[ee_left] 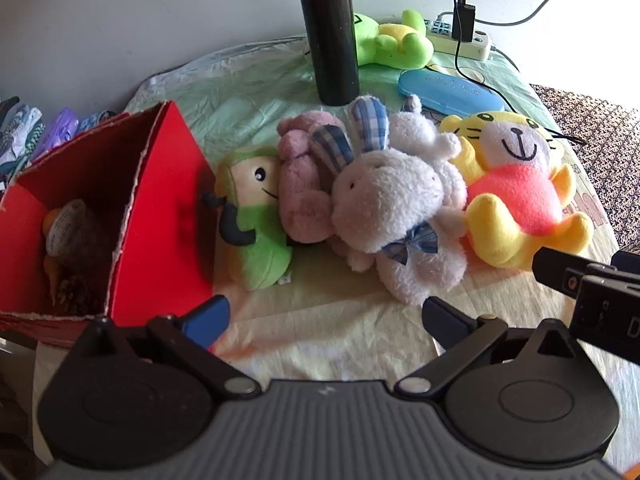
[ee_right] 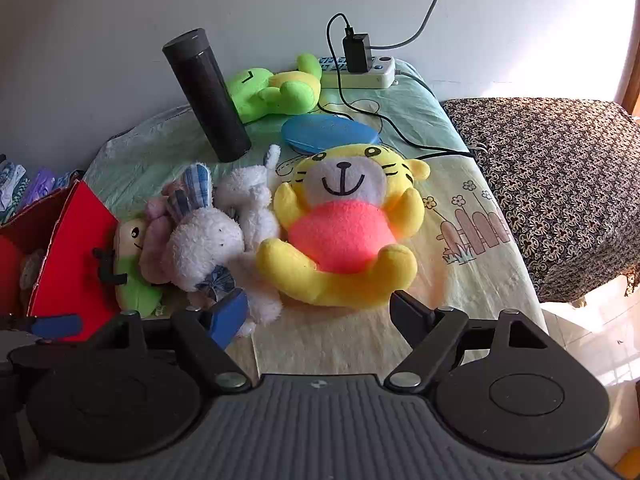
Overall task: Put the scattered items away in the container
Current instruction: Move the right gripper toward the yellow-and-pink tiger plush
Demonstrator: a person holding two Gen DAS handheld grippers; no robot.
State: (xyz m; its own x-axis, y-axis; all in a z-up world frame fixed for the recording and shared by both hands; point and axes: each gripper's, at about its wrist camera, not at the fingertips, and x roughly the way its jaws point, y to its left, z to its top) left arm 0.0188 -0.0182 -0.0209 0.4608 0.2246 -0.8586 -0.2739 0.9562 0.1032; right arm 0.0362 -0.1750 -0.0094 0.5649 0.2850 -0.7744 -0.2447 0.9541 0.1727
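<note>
A red box [ee_left: 160, 216] stands at the left, also in the right wrist view [ee_right: 76, 248], with a plush inside [ee_left: 76, 240]. Beside it lie a green plush [ee_left: 256, 220], a pink plush [ee_left: 304, 184], a white rabbit [ee_left: 392, 208] and a yellow tiger in pink [ee_left: 520, 196]. My left gripper [ee_left: 326, 316] is open and empty, just short of the rabbit. My right gripper [ee_right: 320, 312] is open and empty, just short of the tiger [ee_right: 344, 228], its blue finger [ee_right: 228, 316] near the rabbit [ee_right: 208, 240]. The right gripper also shows in the left wrist view [ee_left: 584, 280].
A black flask [ee_left: 328, 32] stands at the back. Behind it lie a green frog plush [ee_left: 392, 40], a blue case [ee_left: 448, 92] and a power strip [ee_left: 460, 38] with cables. The table's right edge [ee_right: 516, 240] borders a patterned cloth [ee_right: 560, 184].
</note>
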